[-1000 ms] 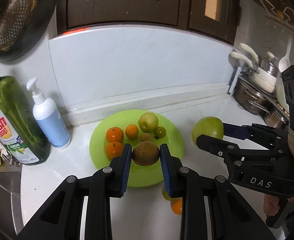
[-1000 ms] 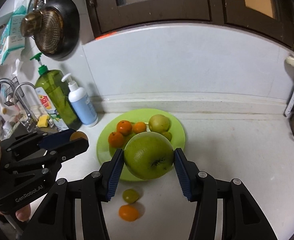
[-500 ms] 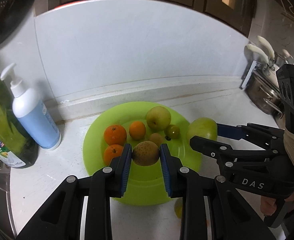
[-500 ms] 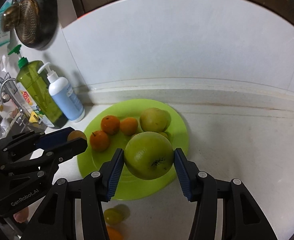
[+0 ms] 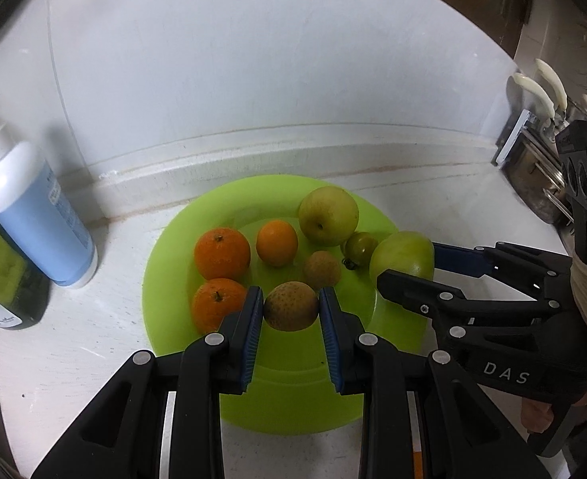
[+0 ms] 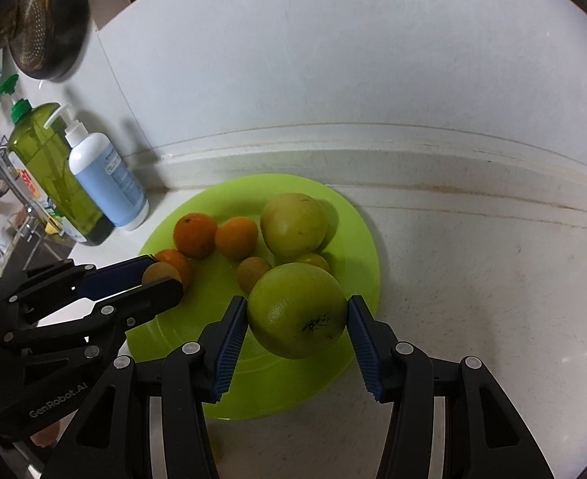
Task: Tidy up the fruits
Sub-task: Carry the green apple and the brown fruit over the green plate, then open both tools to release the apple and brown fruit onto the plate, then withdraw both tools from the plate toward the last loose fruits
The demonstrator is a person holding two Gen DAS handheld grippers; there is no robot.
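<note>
Dim indoor light, soft shadows, strong fisheye bending, dark blurred corners.

I'm seeing the round green plastic plate (image 5: 165, 267) sitting on the white stone counter (image 5: 66, 343), fruit lying across its far half, the blue-and-white pump bottle (image 5: 34, 207) standing left of it.
</note>
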